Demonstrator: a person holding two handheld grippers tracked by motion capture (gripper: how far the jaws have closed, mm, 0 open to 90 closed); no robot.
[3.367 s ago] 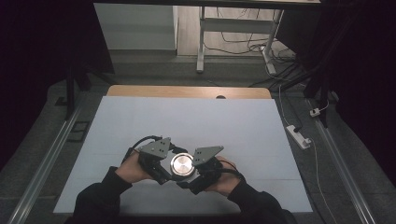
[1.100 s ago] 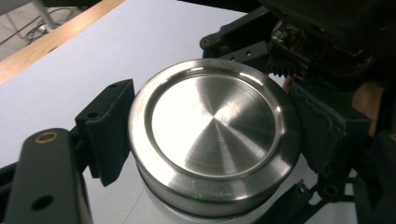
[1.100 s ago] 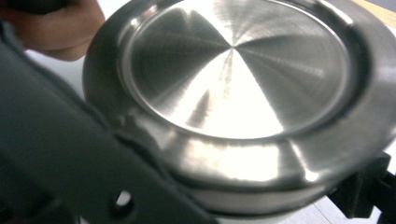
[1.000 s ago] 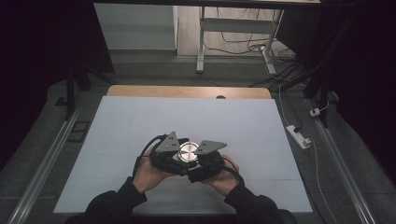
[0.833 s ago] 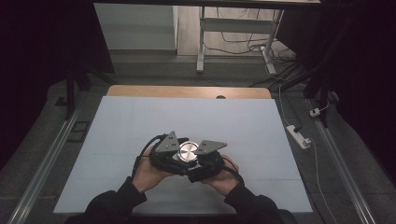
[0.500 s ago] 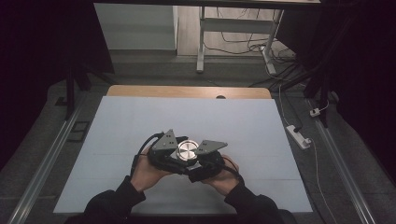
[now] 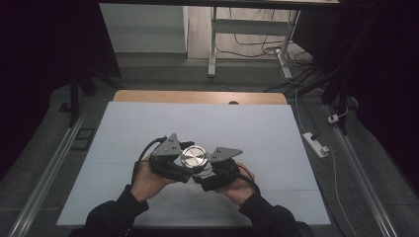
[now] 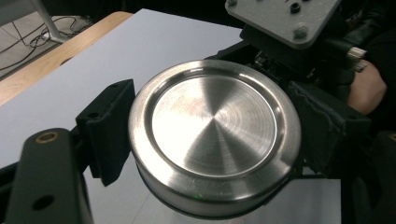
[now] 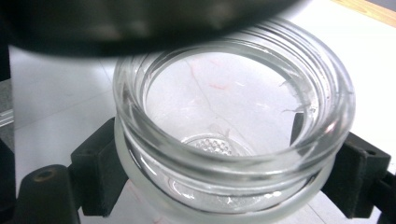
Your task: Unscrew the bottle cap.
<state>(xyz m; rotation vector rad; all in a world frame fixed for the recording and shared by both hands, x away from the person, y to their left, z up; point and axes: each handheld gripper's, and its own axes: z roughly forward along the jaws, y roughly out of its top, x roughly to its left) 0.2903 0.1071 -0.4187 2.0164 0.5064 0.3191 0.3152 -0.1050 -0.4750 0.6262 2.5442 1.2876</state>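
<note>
Lid (image 8: 215, 135) pinched in my left gripper (image 7: 170, 160); right gripper (image 9: 224, 172) view reveals my other gripper clamping a glass jar (image 9: 233, 121).

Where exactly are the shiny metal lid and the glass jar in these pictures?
metal lid (image 8: 212, 126), left gripper view, centre of its flat top.
glass jar (image 9: 322, 116), right gripper view, right side of its open rim.

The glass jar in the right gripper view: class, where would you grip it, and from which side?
Grip the glass jar around its neck, just under the thick rim, coming in level from the side. The right gripper holds it so, and the rim's lip probably stops slipping.
</note>
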